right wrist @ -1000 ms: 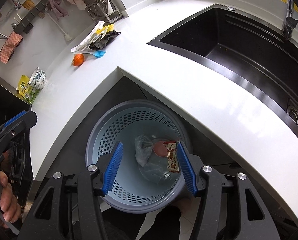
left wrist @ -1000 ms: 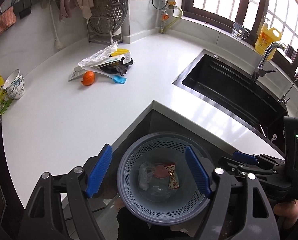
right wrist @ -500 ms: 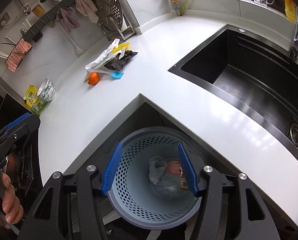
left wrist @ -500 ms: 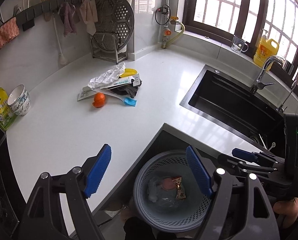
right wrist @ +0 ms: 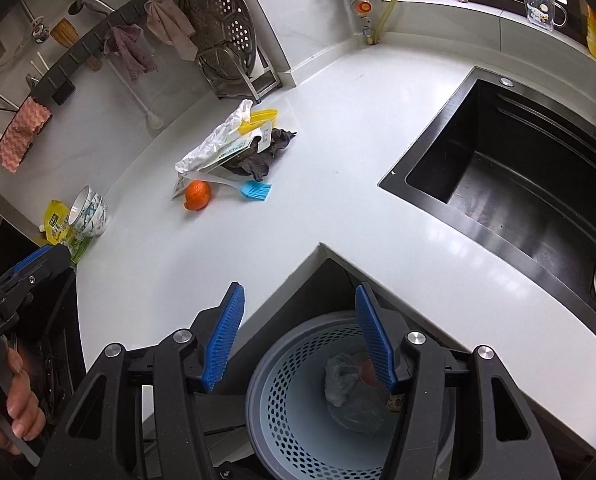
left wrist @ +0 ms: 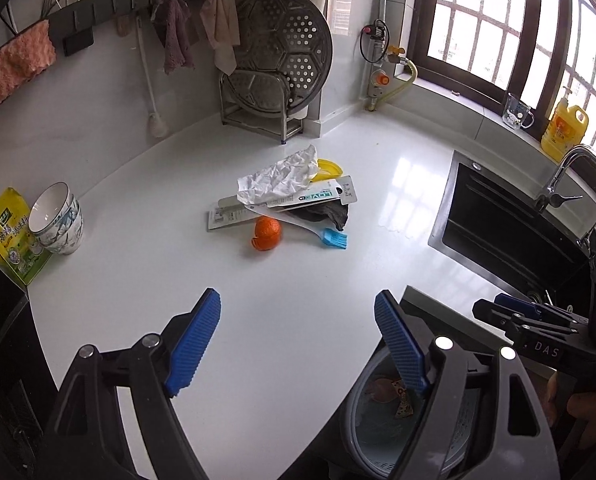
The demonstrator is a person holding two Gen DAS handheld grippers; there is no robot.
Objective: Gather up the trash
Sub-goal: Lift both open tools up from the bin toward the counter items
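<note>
A trash pile lies mid-counter: crumpled white paper (left wrist: 282, 174) (right wrist: 214, 142), a flat printed package (left wrist: 290, 202), a dark rag (left wrist: 326, 214) (right wrist: 264, 152), orange peel (left wrist: 267, 233) (right wrist: 197, 195) and a blue silicone brush (left wrist: 332, 238) (right wrist: 254, 191). A grey-blue perforated bin (right wrist: 298, 424) (left wrist: 372, 436) stands on the floor below the counter corner and holds a plastic bag (right wrist: 344, 380) and wrappers. My left gripper (left wrist: 298, 342) is open and empty above the counter's front edge. My right gripper (right wrist: 300, 334) is open and empty above the bin.
A black sink (right wrist: 518, 184) (left wrist: 510, 232) with a faucet (left wrist: 566, 168) is on the right. Stacked bowls (left wrist: 58, 220) and a yellow pouch (left wrist: 12, 236) sit at the left edge. A steamer rack (left wrist: 282, 68) stands at the back wall. A yellow bottle (left wrist: 564, 126) is on the sill.
Both grippers have risen from over the bin and tilted up toward the counter. The trash pile now sits more central and larger in both views. Both stay open.
</note>
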